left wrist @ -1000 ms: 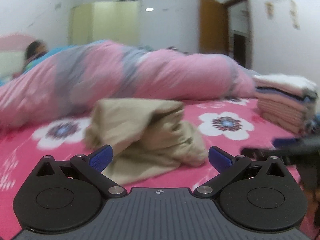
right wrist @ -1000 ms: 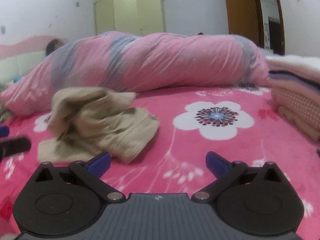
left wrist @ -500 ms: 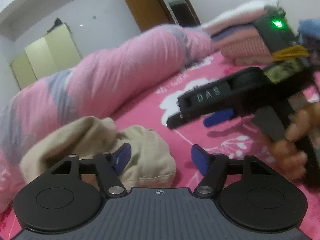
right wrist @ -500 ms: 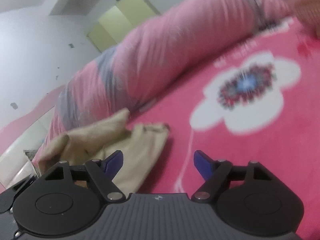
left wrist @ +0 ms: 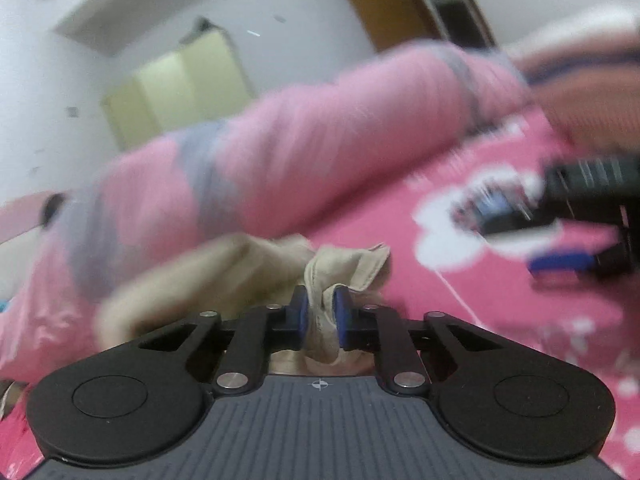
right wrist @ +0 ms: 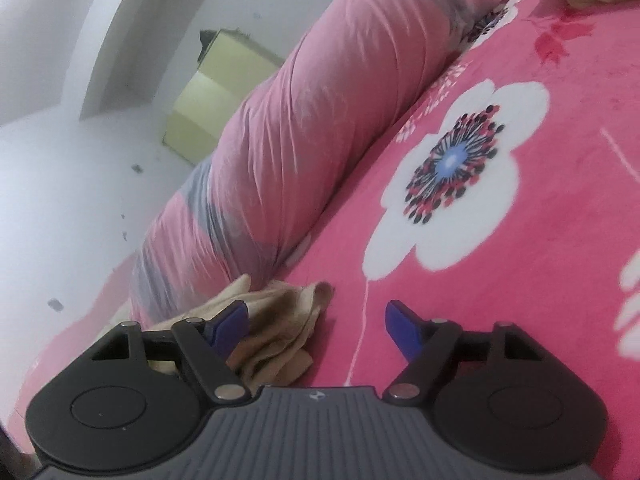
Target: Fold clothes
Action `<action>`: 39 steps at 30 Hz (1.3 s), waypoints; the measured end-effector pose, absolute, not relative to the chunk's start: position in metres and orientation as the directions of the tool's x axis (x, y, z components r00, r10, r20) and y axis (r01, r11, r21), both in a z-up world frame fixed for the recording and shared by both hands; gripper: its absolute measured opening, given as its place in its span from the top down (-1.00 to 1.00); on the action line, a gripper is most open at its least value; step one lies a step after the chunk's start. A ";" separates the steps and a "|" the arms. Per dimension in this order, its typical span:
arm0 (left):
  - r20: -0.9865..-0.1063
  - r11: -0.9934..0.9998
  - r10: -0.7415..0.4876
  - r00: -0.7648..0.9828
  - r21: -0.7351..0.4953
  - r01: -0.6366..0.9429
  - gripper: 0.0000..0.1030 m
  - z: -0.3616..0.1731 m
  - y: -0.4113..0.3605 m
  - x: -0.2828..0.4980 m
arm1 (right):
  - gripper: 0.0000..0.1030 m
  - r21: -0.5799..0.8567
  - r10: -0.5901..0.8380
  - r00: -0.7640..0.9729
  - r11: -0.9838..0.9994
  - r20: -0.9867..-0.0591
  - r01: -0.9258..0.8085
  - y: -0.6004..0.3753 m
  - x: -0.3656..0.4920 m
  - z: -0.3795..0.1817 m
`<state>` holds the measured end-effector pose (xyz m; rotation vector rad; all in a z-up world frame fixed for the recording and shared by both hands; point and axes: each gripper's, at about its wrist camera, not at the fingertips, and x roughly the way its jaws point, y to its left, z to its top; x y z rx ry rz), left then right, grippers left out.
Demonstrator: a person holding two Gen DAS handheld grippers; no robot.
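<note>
A crumpled beige garment [left wrist: 240, 264] lies on the pink floral bedsheet [left wrist: 480, 300]. My left gripper [left wrist: 320, 304] has its jaws closing, and a bunched fold of the beige cloth is pinched between the blue pads. In the right wrist view the same garment [right wrist: 276, 336] lies low and left, its edge reaching in beside the left finger of my right gripper [right wrist: 320, 320]. That gripper is open, with mostly bare sheet between its fingers. It also shows blurred at the right of the left wrist view as the right gripper [left wrist: 524, 234].
A long rolled pink and grey quilt [right wrist: 320, 120] lies across the bed behind the garment. A stack of folded clothes [left wrist: 592, 92] sits at the far right. A pale yellow wardrobe [left wrist: 176, 88] and a brown door [left wrist: 400, 0] stand by the back wall.
The left jaws have come together onto a fold of the beige garment. Both views have rolled, and the right gripper has sunk closer to the sheet beside the garment.
</note>
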<state>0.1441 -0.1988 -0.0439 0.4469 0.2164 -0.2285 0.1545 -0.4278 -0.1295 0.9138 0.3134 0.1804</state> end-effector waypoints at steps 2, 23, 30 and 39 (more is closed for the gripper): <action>-0.221 0.898 -0.144 0.965 0.381 0.221 0.77 -0.025 -0.181 0.133 | -0.54 0.806 0.290 0.939 0.591 -0.183 -0.025 -0.429 0.151 -0.129; -0.363 0.996 -0.012 0.932 0.075 0.042 0.73 -0.047 -0.015 0.135 | -0.98 0.726 0.588 0.769 0.640 -0.250 -0.254 -0.249 0.209 -0.035; -0.360 0.997 -0.064 0.931 0.021 0.077 0.69 -0.064 0.000 0.132 | -0.43 0.690 0.621 0.657 0.693 -0.426 -0.208 -0.197 0.232 -0.052; -0.313 0.974 -0.226 0.922 -0.038 0.225 -0.03 -0.053 0.020 0.094 | 0.64 0.673 0.681 0.651 0.657 -0.337 -0.339 -0.161 0.217 -0.017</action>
